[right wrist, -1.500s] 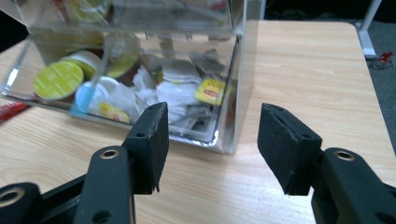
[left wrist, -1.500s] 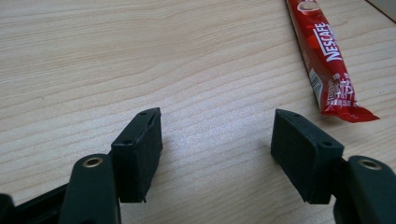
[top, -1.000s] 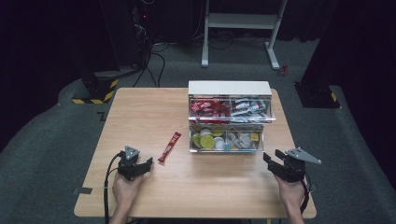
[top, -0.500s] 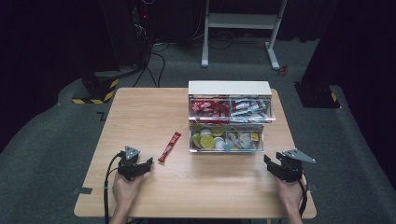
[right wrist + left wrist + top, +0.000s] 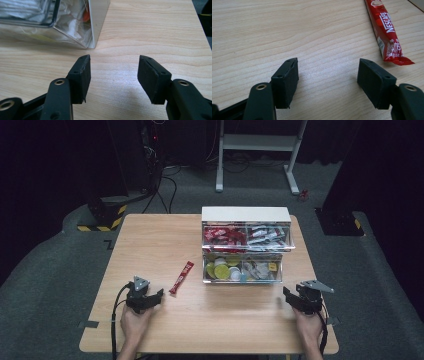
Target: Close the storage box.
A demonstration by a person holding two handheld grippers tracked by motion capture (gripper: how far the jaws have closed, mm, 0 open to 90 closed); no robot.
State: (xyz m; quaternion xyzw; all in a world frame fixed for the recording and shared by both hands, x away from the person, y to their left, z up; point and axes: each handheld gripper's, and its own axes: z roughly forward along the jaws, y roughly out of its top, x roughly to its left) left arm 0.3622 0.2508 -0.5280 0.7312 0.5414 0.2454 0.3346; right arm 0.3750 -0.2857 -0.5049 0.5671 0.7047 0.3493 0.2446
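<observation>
A red Nescafe stick sachet (image 5: 181,277) lies flat on the wooden table (image 5: 150,245), left of a clear two-tier drawer organiser (image 5: 243,251) packed with sachets and pods. My left gripper (image 5: 154,296) rests low on the table just left and in front of the sachet, jaws open with bare wood between them. In the left gripper view the sachet (image 5: 387,30) lies ahead and to the right of that gripper (image 5: 328,75). My right gripper (image 5: 289,295) sits near the table's right front, open and empty. The organiser's corner (image 5: 82,27) stands ahead-left of my right gripper (image 5: 113,75).
The table's right edge (image 5: 200,27) runs close beside my right gripper. A white metal frame (image 5: 257,142), cables and yellow-black striped bases stand on the grey floor beyond the table. Bare wood lies between my two hands.
My right gripper has sunk slightly toward the tabletop. The left gripper, the sachet and the organiser have stayed put.
</observation>
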